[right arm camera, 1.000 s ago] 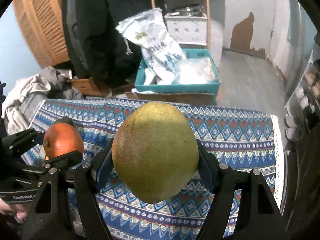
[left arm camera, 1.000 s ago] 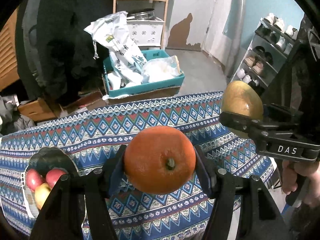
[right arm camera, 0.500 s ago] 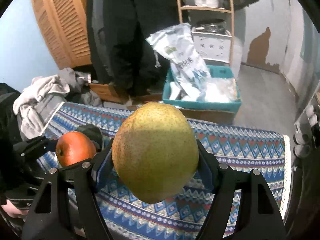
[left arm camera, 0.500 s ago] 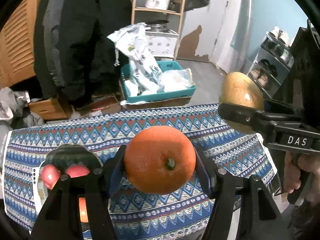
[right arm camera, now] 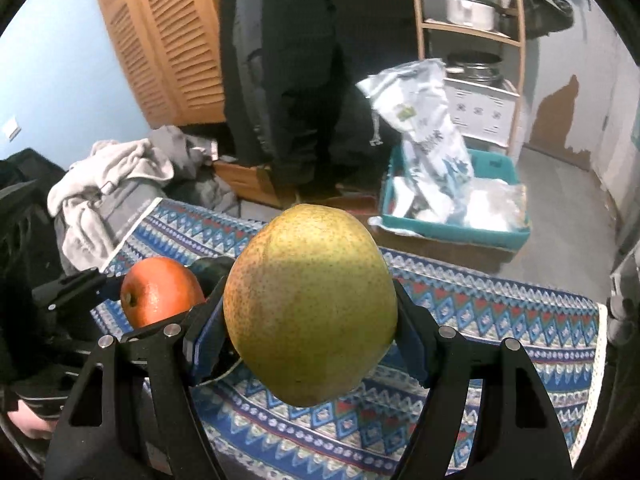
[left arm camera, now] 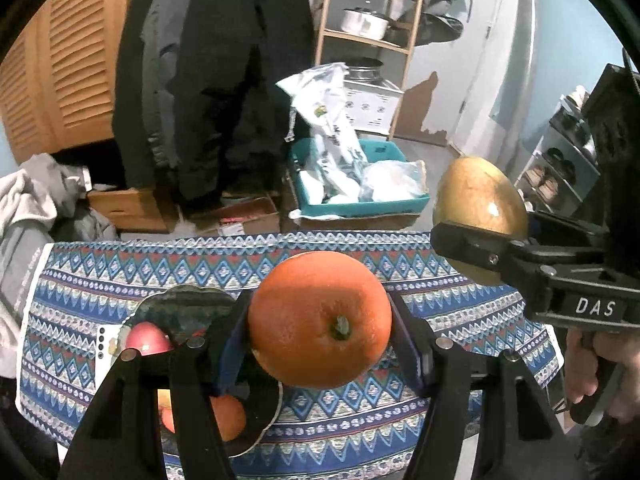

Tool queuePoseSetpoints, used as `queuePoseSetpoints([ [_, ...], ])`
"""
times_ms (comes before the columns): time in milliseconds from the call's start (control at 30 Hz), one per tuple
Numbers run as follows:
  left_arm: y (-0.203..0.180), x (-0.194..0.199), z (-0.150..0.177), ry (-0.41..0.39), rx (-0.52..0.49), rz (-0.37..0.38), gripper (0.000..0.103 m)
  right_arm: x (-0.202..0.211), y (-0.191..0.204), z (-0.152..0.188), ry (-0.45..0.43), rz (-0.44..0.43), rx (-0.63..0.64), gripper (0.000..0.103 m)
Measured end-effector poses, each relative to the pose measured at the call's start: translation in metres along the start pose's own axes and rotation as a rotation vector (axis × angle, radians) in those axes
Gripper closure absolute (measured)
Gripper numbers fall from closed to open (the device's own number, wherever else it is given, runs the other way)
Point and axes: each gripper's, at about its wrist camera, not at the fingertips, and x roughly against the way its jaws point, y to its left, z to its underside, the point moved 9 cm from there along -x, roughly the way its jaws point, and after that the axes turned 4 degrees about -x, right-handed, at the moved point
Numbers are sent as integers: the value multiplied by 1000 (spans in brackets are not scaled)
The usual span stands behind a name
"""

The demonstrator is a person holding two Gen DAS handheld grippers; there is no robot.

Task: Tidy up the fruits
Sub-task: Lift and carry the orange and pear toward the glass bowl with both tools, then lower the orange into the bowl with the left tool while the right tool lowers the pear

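My left gripper is shut on an orange and holds it above the patterned tablecloth. My right gripper is shut on a yellow-green pear, also in the air; the pear shows in the left wrist view at the right. The orange shows in the right wrist view at the left. A dark plate lies on the table below and left of the orange, with a red apple, a small orange and another fruit partly hidden behind my fingers.
Beyond the table's far edge stand a teal crate with plastic bags, cardboard boxes, a wooden shelf with pots, hanging dark coats and a pile of grey clothes. A shoe rack stands at the right.
Both grippers have shifted left and tilted up with their fruits. The plate now sits nearer the middle of the left wrist view, just under the orange.
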Motion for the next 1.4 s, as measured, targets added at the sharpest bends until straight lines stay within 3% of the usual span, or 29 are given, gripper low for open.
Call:
queuePoseSetpoints([
  [467,68,-15,12,31,93,-56,37,-56,44,2,85,-63,31,29],
  [933,132,-58,36,108,193,-72,37,-116,72,21,184,-95,54,29],
  [1400,163,-120,74,261,293,-34,37,-157,74,49,277,-103,47,29],
])
